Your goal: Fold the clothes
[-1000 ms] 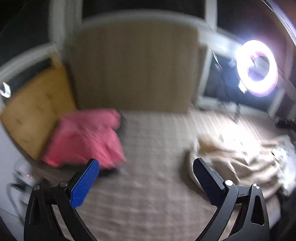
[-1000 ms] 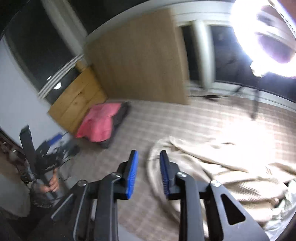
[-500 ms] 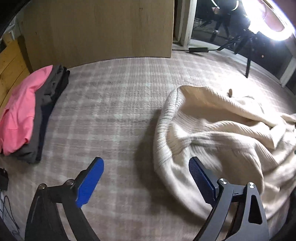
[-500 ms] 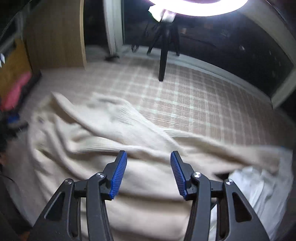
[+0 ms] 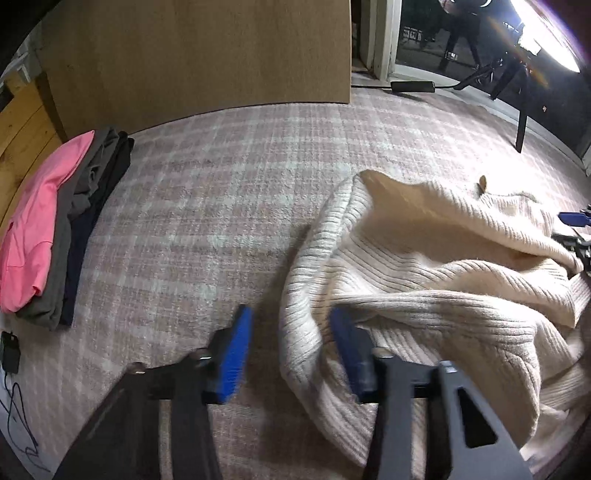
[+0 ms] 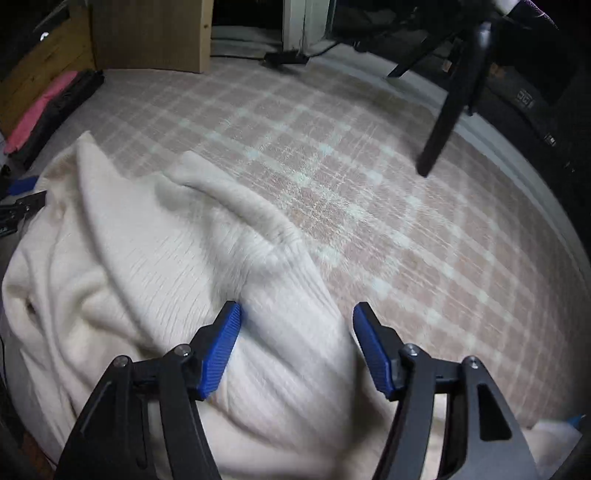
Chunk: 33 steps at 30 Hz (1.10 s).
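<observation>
Two claws are in view, one per wrist camera, both low over a crumpled cream ribbed sweater (image 5: 424, 266) lying on a pink-and-white plaid carpet (image 5: 221, 177).

Left claw (image 5: 290, 354): fingers apart, blue pads showing, somewhat blurred. The rounded left edge of the sweater lies between the two fingers; the right finger (image 5: 349, 354) touches or sits against the knit, the left finger (image 5: 234, 358) stands over bare carpet just beside the fabric. Whether the pads press the cloth cannot be told.

Right claw (image 6: 295, 350): fingers wide apart. A raised fold of the sweater (image 6: 184, 277) runs up between them; the left pad (image 6: 219, 350) is at the knit, the right pad (image 6: 371, 352) stands at the fabric's edge where it meets the carpet (image 6: 369, 166). Nothing is clamped.

Middle distance: the sweater is heaped in loose ridges, one end pointing away toward the open carpet. In the left view the other claw's blue tip shows at the right border beside the sweater.

Farther off, left side: a stack of folded clothes (image 5: 55, 236), pink on top, grey and dark navy beneath, well apart from the sweater and beside a yellow wooden panel (image 5: 22, 140). A black adapter with cable (image 5: 9, 354) lies near the stack.

Far end: a large brown board (image 5: 203, 55) stands upright on the carpet. A black tripod leg (image 6: 447, 114) rests on the carpet to the right, with a bright lamp (image 5: 546, 33) above it.
</observation>
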Motion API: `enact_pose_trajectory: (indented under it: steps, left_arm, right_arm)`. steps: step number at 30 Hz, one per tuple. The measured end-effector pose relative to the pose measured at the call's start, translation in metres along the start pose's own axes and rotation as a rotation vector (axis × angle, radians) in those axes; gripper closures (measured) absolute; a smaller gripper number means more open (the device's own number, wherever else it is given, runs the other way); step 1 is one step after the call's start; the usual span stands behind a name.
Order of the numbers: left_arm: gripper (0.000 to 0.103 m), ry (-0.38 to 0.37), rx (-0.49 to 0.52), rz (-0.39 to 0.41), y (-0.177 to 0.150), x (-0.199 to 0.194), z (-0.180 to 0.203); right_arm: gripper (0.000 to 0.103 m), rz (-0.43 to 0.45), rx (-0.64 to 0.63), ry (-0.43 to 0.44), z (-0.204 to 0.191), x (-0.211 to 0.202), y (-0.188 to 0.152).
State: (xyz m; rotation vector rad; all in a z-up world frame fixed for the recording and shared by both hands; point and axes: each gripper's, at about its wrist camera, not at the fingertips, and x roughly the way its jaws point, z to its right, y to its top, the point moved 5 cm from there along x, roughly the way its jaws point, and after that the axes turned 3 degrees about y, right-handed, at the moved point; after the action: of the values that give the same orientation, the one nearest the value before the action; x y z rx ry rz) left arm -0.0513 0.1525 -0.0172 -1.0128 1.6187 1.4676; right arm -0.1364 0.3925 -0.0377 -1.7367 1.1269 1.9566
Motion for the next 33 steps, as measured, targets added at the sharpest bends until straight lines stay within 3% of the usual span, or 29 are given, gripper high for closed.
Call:
enact_pose_trajectory:
  steps: [1,2,4,9,14,17,21,25,29,33]
  left_arm:
    - [0.086,-0.001,0.001,-0.002,0.0,0.001,0.001]
    - [0.094,-0.001,0.001,-0.003,0.0,0.001,0.002]
    - [0.095,-0.01,0.006,0.005,-0.001,-0.002,0.006]
    - [0.096,-0.079,-0.025,0.087,0.001,-0.028,0.002]
    - [0.097,-0.187,-0.065,0.161,0.008,-0.065,-0.005]
    - [0.097,-0.244,-0.083,0.212,0.017,-0.093,-0.009]
    - [0.097,-0.407,-0.146,0.336,0.048,-0.173,-0.024]
    - [0.097,-0.487,-0.085,0.551,0.081,-0.29,-0.037]
    - [0.097,-0.526,-0.032,0.73,0.097,-0.399,-0.064]
    - [0.097,-0.502,0.008,0.833,0.094,-0.468,-0.102]
  right_arm:
    - [0.058,0.017,0.027,0.044,0.002,-0.002,0.001]
    - [0.093,0.032,0.05,0.079,0.003,-0.006,0.0]
    - [0.094,0.064,0.084,0.136,0.005,-0.017,-0.001]
    - [0.095,0.191,0.05,0.114,-0.001,-0.07,-0.008]
    - [0.095,0.356,0.093,0.056,0.0,-0.154,-0.015]
    - [0.095,0.411,0.087,0.006,-0.005,-0.194,-0.019]
    - [0.095,0.493,0.105,-0.067,-0.012,-0.265,-0.023]
    - [0.095,0.6,0.157,-0.124,-0.009,-0.351,-0.035]
    - [0.095,0.711,0.213,-0.073,-0.018,-0.43,-0.057]
    - [0.095,0.746,0.128,-0.066,-0.07,-0.468,-0.08]
